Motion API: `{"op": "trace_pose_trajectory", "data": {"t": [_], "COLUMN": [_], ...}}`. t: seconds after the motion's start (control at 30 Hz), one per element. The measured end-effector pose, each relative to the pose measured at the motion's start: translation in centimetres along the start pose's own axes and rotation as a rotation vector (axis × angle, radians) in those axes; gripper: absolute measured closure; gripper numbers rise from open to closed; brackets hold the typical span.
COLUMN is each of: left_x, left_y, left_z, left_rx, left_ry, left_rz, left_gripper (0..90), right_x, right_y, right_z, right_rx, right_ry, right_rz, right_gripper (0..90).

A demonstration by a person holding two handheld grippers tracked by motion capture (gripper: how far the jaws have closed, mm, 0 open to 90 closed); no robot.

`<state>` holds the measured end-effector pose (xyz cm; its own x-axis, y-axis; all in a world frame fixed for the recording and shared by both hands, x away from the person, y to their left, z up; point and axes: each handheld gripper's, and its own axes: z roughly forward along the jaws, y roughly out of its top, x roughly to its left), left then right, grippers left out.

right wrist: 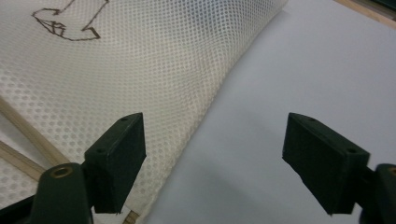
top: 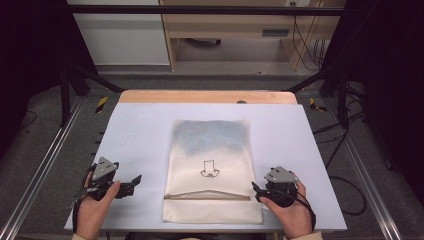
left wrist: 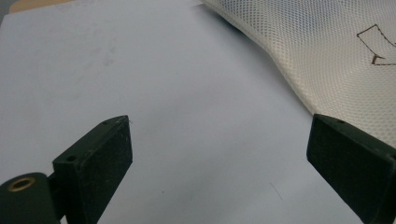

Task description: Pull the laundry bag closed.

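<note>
A white mesh bag [top: 210, 150] lies flat in the middle of the pale table [top: 140, 130], with a black arrow [top: 209, 168] drawn on it and a tan zipper [top: 207, 196] across its near end. Something blue-grey shows through its far half. My left gripper [top: 131, 185] rests on the table to the bag's left, pointing toward it. In the left gripper view it [left wrist: 219, 135] stands open over bare table, with the bag [left wrist: 336, 60] at the upper right. My right gripper [top: 256, 192] sits at the bag's right edge by the zipper. It [right wrist: 215, 126] is open, one jaw over the mesh [right wrist: 140, 60].
A wooden strip [top: 207, 96] borders the table's far edge. Metal rails [top: 45, 165] run along both sides on the floor. Cables [top: 345, 165] trail on the floor at the right. A cabinet [top: 235, 30] stands behind.
</note>
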<state>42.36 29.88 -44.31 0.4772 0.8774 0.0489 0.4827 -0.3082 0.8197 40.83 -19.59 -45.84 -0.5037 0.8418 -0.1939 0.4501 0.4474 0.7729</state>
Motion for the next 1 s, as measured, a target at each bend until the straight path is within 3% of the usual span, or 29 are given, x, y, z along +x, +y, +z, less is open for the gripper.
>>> {"op": "trace_pose_trajectory", "data": {"t": [0.2, 0.43, 0.83, 1.0], "left_x": [-0.2, -0.4, 0.1, 0.8], "left_y": [-0.1, 0.0, -0.2, -0.4], "left_z": [-0.2, 0.0, 0.5, 0.5], "left_rx": [0.002, -0.014, 0.025, 0.059], "left_ry": [-0.008, -0.012, -0.001, 0.020], "left_rz": [0.016, 0.007, 0.010, 0.010], "left_gripper": [6.3, 4.1, 4.6, 4.9], "right_x": [0.3, 0.3, 1.8, 2.8], "right_y": [0.1, 0.1, 1.6, 3.0], "right_z": [-0.2, -0.1, -0.4, -0.3], "right_rx": [0.000, 0.012, 0.023, 0.040], "right_ry": [0.007, 0.014, 0.162, 0.209], "right_rz": [-0.017, -0.022, -0.064, -0.117], "right_gripper": [26.3, 29.4, 35.5, 38.0]}}
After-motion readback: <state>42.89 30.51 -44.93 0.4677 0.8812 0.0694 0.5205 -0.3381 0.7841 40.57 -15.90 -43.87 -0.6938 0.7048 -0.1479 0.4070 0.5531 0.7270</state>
